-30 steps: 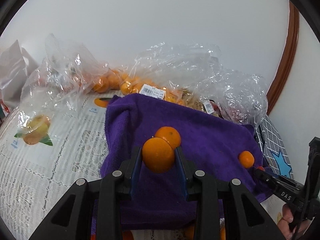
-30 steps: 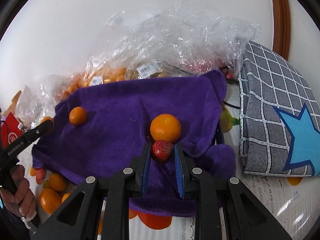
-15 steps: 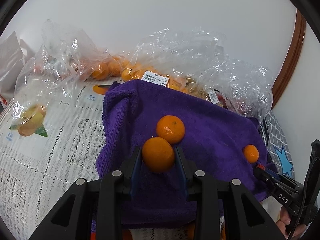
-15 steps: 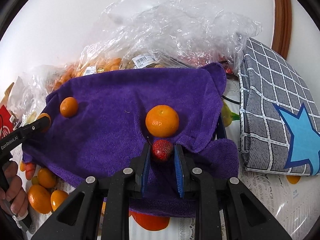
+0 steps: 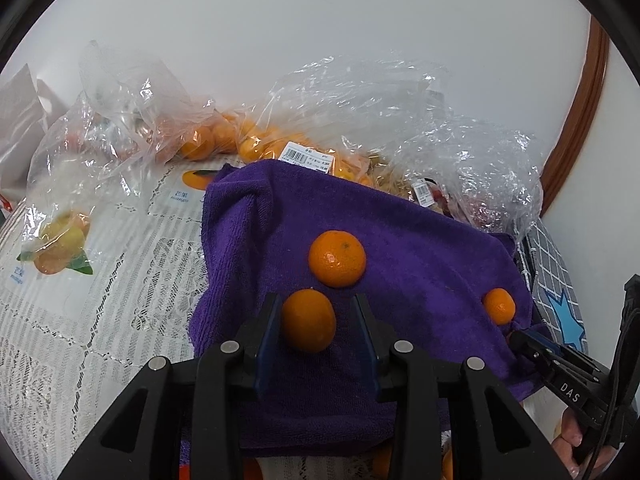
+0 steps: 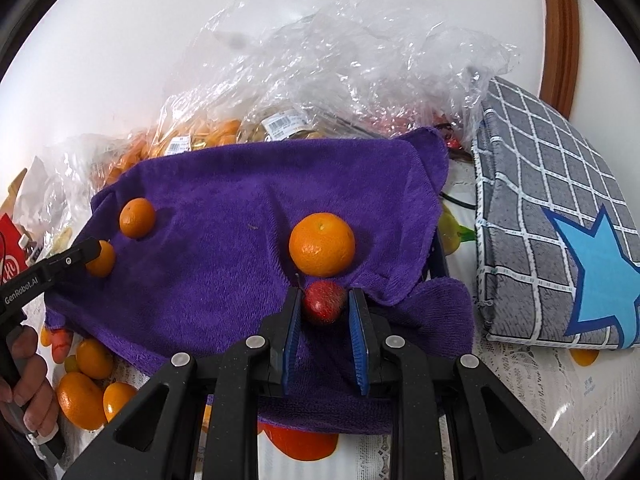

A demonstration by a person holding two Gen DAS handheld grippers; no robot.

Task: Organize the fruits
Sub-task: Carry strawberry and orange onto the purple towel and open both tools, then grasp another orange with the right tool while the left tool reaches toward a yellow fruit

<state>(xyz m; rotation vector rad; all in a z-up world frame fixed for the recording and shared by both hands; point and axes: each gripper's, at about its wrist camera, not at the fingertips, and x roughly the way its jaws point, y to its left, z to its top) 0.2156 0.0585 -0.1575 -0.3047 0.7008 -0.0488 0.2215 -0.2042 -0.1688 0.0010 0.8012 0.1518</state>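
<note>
A purple towel lies spread on the table, also in the right wrist view. My left gripper has its jaws parted around a small orange that rests on the towel, with a gap on the right side. A larger orange sits just beyond it. My right gripper has its jaws parted around a small red fruit on the towel. A big orange sits just beyond it. Another small orange lies at the towel's left.
Clear plastic bags of oranges and crumpled plastic lie behind the towel. A grey checked cushion with a blue star is at the right. Loose oranges lie off the towel's near left edge. A lace tablecloth covers the table.
Both grippers have lowered toward the towel and opened. The small orange and the red fruit, held before, now rest on the towel between parted jaws.
</note>
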